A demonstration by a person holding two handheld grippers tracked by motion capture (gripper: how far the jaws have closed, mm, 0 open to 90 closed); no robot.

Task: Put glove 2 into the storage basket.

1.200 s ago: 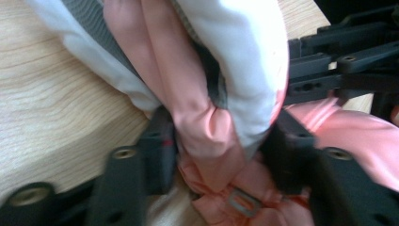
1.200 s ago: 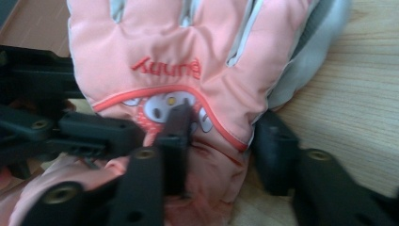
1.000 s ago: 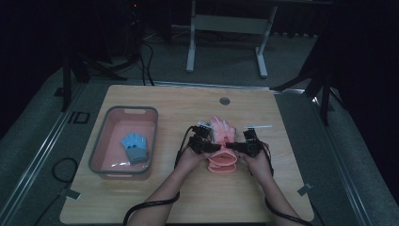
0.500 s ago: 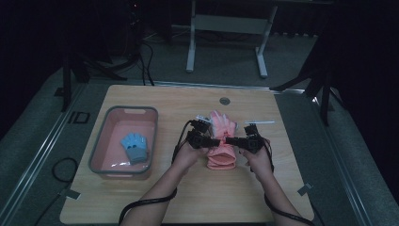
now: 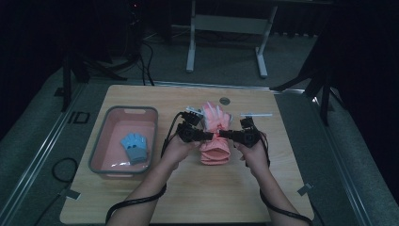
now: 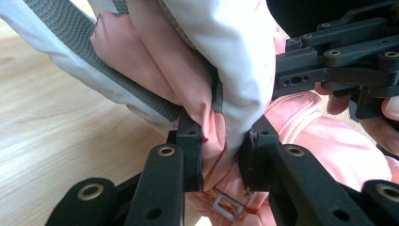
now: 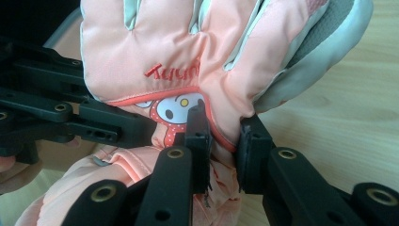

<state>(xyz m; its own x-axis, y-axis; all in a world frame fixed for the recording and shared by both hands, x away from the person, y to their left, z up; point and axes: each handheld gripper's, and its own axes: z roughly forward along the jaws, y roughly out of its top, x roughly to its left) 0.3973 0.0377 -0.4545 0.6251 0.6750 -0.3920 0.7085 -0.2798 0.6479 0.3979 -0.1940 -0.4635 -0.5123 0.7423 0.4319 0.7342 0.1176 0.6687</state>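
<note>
A: What are the two tongs doing at this moment?

B: Both are clamping the pink glove [image 5: 215, 136]. The left tongs [image 5: 203, 135] are pinching a bunched fold of it from one side, and the right tongs [image 5: 225, 134] are gripping the opposite side, just by the cartoon face printed near the cuff. In the left gripper view the pink fabric [image 6: 207, 117] is squeezed between the two black pads, and the right gripper view shows the same pinch on the glove's edge [image 7: 221, 127].

A: So where is the glove sitting?

B: It is hanging between the two grips near the middle of the tabletop [image 5: 282, 188], fingers pointing away from the person and the cuff drooping down toward the wood. I cannot tell whether the cuff is touching the surface.

A: Why are they holding it from both sides?

B: My guess is that a padded glove is too floppy for one pinch; two grips across the wrist are keeping it spread and level, so it is not folding over itself.

A: And the tray on the left?

B: The pink bin [image 5: 101, 141] is standing well apart from the glove, with a blue glove [image 5: 134, 147] lying inside. It looks like the place where gloves are being collected, so the pink one is probably heading there.
</note>
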